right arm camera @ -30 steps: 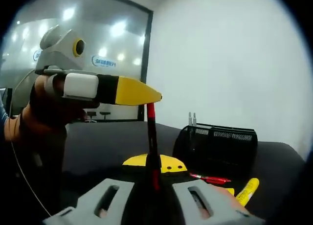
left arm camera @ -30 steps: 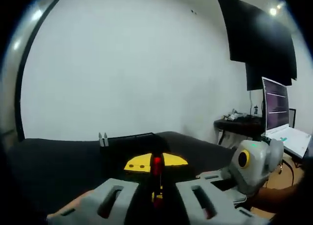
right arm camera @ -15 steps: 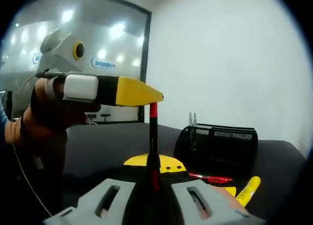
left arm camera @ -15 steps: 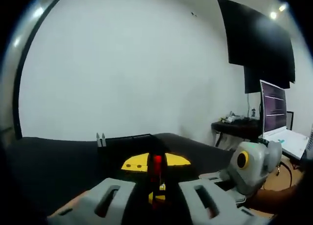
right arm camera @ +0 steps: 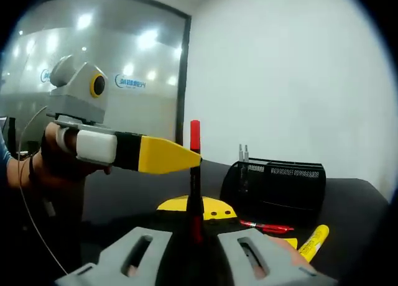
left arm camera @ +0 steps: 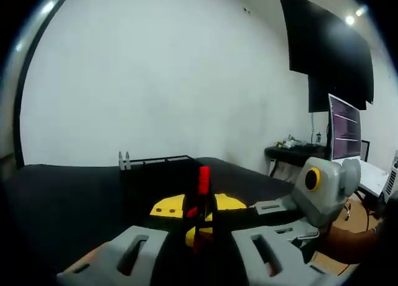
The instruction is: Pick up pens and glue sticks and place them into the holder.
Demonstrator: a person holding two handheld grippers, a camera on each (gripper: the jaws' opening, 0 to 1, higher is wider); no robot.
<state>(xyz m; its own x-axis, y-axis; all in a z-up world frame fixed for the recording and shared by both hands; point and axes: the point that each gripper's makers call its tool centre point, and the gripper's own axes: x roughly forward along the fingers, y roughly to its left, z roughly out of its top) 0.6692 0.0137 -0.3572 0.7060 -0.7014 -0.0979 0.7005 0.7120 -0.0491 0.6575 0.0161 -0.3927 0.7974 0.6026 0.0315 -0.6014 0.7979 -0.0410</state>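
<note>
A pen with a black body and red cap (right arm camera: 194,137) stands upright between the yellow tips of my right gripper (right arm camera: 194,209), which is shut on its lower part. My left gripper (right arm camera: 188,161) reaches in from the left, its yellow tips closed on the pen just below the cap. In the left gripper view the same pen (left arm camera: 203,181) rises between my left gripper's tips (left arm camera: 196,209), and the right gripper's grey body (left arm camera: 320,189) sits to the right. The black mesh holder (right arm camera: 277,181) (left arm camera: 155,171) stands behind, with two grey tips sticking out.
A red pen (right arm camera: 267,226) and a yellow glue stick (right arm camera: 314,242) lie on the black table (right arm camera: 354,205) in front of the holder. A hand (right arm camera: 59,165) carries the left gripper. A desk with a lit monitor (left arm camera: 345,137) stands far right under a dark wall screen (left arm camera: 326,43).
My left gripper has slid down the pen from the top of the red cap to just below it, so the cap now shows above its tips. The right gripper keeps its hold.
</note>
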